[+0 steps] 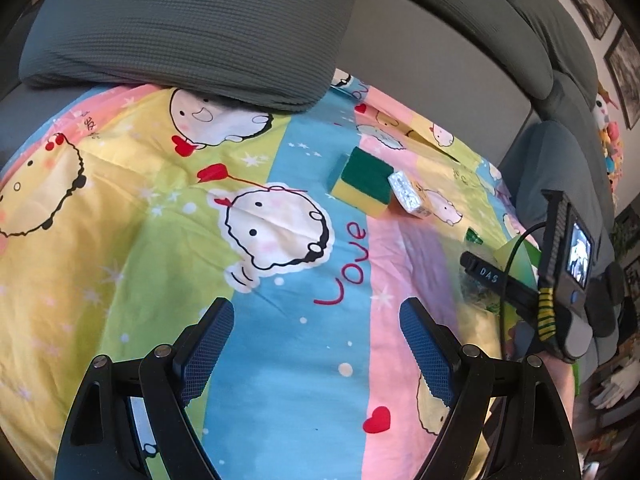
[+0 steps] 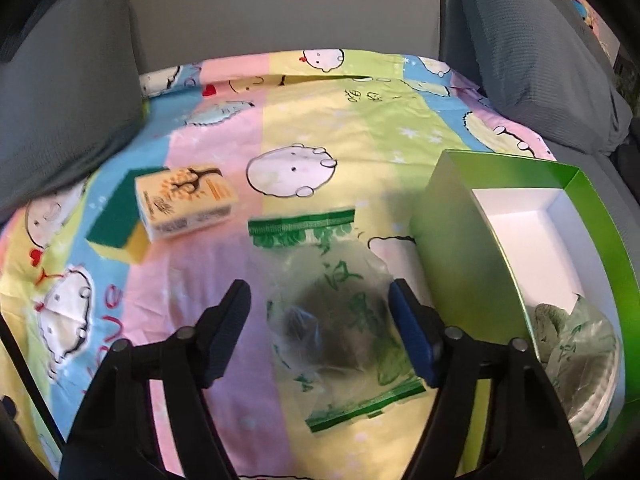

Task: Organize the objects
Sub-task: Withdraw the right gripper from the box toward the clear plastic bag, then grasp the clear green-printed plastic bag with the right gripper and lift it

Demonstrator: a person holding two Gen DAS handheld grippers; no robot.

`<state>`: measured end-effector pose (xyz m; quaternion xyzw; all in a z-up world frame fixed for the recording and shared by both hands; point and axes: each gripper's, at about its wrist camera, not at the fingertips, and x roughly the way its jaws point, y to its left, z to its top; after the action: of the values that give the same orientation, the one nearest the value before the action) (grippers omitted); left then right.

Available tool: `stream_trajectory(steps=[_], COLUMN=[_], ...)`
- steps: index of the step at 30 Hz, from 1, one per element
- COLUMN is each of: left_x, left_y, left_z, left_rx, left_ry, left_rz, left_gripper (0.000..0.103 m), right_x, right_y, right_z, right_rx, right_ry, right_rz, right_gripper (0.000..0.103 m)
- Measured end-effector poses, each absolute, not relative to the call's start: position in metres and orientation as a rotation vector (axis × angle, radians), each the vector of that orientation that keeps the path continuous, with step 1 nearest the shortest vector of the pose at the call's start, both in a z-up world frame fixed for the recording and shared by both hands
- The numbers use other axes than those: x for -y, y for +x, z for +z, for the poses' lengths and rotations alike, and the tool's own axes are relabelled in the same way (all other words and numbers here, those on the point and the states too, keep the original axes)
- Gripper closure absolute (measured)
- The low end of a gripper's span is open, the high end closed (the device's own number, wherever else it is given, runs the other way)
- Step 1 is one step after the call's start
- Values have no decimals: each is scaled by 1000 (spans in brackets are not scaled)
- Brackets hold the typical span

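Left wrist view: our left gripper (image 1: 316, 344) hangs over the sheet (image 1: 132, 208), jaws wide apart, nothing btwn them. Further off on the sheet sits a sponge (image 1: 366, 180), green top, yellow underside, w/ a small box (image 1: 408, 192) touching its right side. A grey cushion (image 1: 192, 28) lies on the sheet's far edge. At the right edge we see the right gripper's body from the side; can't tell its jaws from here.

Right wrist view: our right gripper (image 2: 320, 328) is over a clear bag (image 2: 340, 320) w/ green print and dark contents. The bag lies flat on the sheet, btwn the jaws. The right pad (image 2: 412, 336) is at the bag's edge; the left one stands clear of it, so no grip. Jaws partly open. Just right of the bag is a green tray (image 2: 452, 240), white inside, w/ another bag (image 2: 580, 340) in its near end. Sponge and box lie to the upper left, touching, well apart from the tray.
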<state>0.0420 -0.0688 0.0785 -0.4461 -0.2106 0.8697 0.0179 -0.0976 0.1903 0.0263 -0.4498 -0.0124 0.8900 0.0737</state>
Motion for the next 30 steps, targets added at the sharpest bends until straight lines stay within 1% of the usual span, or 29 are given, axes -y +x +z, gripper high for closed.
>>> stream_trajectory(steps=[4,7,10,13,16,19,21,22,23,25,27,30], left_x=[70,71,75,77,78,79,80,80,80,78,73,64], left_y=[42,42,42,42,43,44,44,44,44,44,42,40], left_z=[79,78,77,78,78,80,80,79,79,78,76,72], left_rx=[650,654,674,693,703,709,714,715,717,719,720,725], left_ry=[-1386,-1392,-1403,-1399,-1395,-1389,-1386,-1389,-1394,-1406,-1420,-1432], left_rz=[2708,2714,2721,2724,2729,2736,2735,2732,2725,2702,2671,2617], left_gripper=[18,18,18,18,18,18,18,18,18,18,18,18], right_x=[-186,-173,-150,-134,-126,-123,-126,-126,-126,-128,-132,-142], right_y=[-92,-83,-69,-57,-48,-43,-39,-37,-34,-30,-29,-33], right_z=[29,30,31,32,34,37,41,43,46,53,58,57], right_rx=[9,17,90,102,-9,-99,-209,-229,-261,-292,-330,-439], right_ry=[-1386,-1472,-1564,-1629,-1749,-1810,-1848,-1864,-1863,-1831,-1810,-1808], right_rz=[2708,2766,2819,2849,2918,2953,2977,3000,3013,3043,3059,3054], right_gripper=[48,48,48,48,46,44,43,40,37,35,34,34])
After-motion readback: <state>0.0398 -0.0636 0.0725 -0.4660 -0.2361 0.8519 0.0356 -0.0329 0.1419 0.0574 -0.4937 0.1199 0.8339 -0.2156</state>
